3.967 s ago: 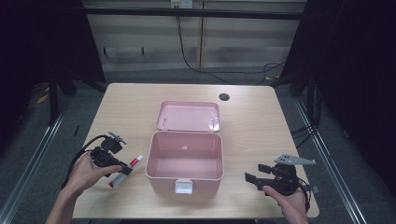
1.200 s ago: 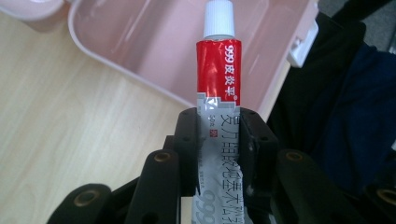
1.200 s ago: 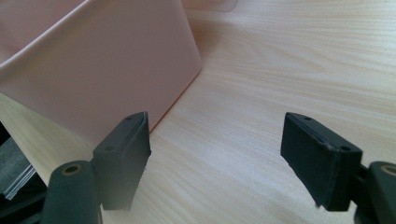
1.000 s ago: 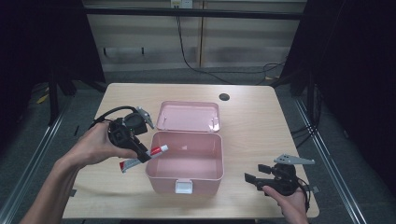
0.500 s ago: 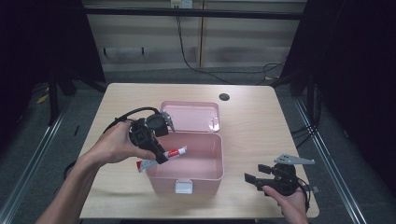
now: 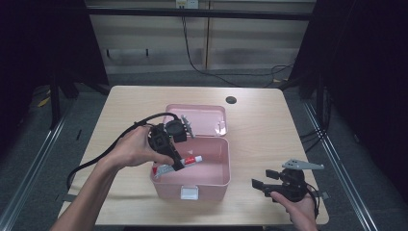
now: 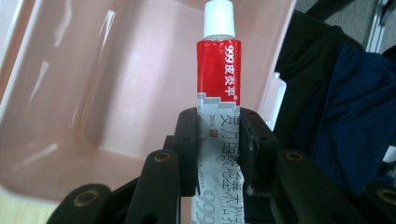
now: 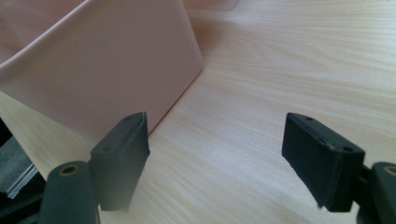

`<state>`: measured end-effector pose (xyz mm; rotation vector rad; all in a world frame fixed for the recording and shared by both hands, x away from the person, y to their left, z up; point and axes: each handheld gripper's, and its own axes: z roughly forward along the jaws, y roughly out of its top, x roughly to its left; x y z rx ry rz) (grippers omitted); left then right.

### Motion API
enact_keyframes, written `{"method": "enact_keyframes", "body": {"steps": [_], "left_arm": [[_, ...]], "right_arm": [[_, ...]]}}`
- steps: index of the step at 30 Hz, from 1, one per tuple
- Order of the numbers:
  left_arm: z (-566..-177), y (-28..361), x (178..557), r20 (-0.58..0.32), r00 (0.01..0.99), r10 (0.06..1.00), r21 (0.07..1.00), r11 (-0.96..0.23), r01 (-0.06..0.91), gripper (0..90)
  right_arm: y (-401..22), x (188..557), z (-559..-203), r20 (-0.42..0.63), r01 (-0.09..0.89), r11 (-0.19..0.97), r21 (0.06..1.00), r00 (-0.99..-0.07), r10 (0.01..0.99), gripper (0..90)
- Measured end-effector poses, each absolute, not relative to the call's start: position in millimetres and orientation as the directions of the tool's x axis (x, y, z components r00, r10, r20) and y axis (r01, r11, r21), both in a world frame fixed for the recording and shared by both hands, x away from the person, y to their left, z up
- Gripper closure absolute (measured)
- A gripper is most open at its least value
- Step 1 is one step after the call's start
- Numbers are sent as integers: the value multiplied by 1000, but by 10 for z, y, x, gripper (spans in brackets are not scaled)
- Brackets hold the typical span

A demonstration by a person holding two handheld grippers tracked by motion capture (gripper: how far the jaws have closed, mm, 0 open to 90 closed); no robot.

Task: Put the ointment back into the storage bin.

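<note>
**Tube now hanging inside the box mouth**

I am carrying the red-and-white tube with my left gripper, whose jaws are clamped tight on the tube's silver lower half. A second ago I was holding it beside the pink box's left wall; now it is crossing that wall, and its white cap is pointing in over the pink floor, as my left gripper view is showing. The tube is hanging above the box's left half, tilted, not yet touching the bottom as far as I can tell. That is putting me close to the drop: I am judging that lowering a little further and letting go should land it inside. My right gripper is resting on the table near the box's front right corner, jaws spread wide and holding nothing. The lid is lying back behind the box.
</note>
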<state>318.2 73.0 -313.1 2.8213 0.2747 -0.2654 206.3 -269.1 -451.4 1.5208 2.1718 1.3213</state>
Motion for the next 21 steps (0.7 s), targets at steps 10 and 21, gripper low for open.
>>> {"method": "enact_keyframes", "body": {"steps": [10,21], "left_arm": [[-3275,602,3194,-216,969,120,288,-941,180,708],[-3507,473,3203,-218,969,118,281,-943,178,707]], "right_arm": [[-2691,2061,-4516,326,668,81,740,-461,825,228],[-2699,2064,-4520,325,666,82,742,-463,824,227]]}}
